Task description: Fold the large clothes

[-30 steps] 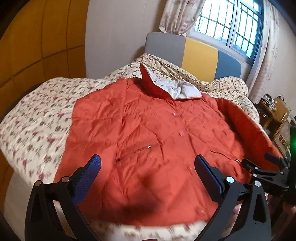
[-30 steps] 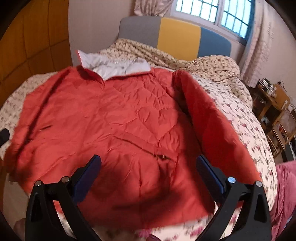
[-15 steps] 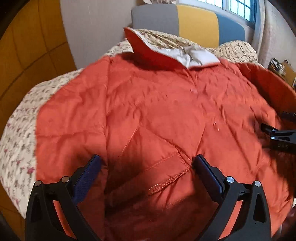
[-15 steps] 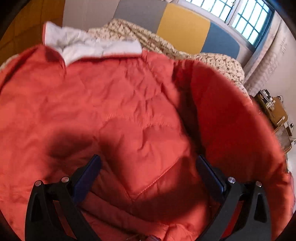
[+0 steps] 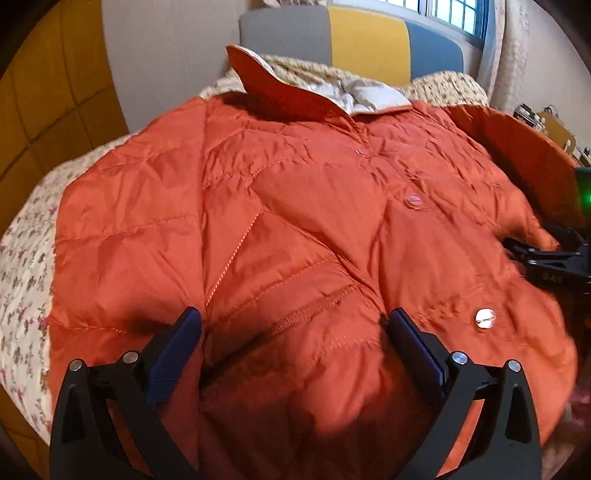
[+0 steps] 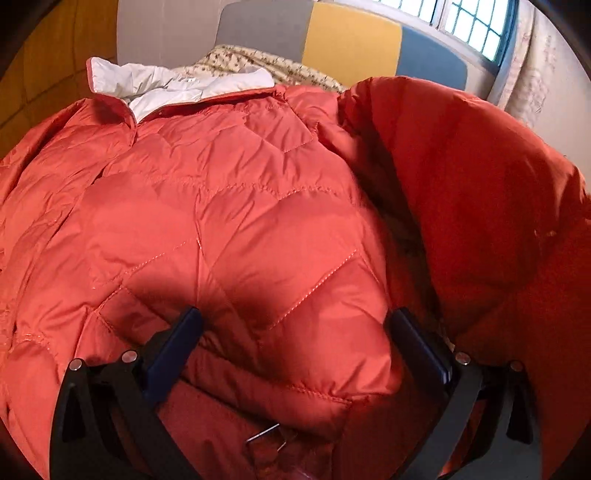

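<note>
The orange quilted jacket (image 5: 295,229) lies front-up across the bed (image 5: 26,266), its hem toward the cameras and its collar (image 5: 325,92) at 12 o'clock, turned open so the white lining shows. A row of snap buttons (image 5: 413,201) runs down the closed front, and a stitched pocket slit (image 5: 314,306) sits just above the near hem. In the right wrist view the same jacket (image 6: 229,229) fills nearly the whole picture; its sleeve (image 6: 480,192) is raised and bulging at 2 o'clock, standing higher than the body panel beside it, and a small metal zipper pull (image 6: 266,434) lies at 6 o'clock between the fingers.

The left gripper (image 5: 293,332) has its jaws spread wide, and the puffy fabric near the hem bulges up between the blue pads (image 5: 173,354) (whether the pads press on the cloth or only sit over it cannot be told). The right gripper (image 6: 295,328) is likewise spread wide, with a mound of jacket between its pads (image 6: 421,350); nothing is pinched in either one. From the left wrist view the right gripper (image 5: 546,258) shows at 3 o'clock, low against the jacket's far side.

Around the jacket, the floral bedspread shows at 9 o'clock. Beyond the collar stands a headboard (image 5: 365,48) in grey, yellow and blue panels, with a barred window (image 6: 465,22) and a curtain (image 6: 535,74) at 1 o'clock.
</note>
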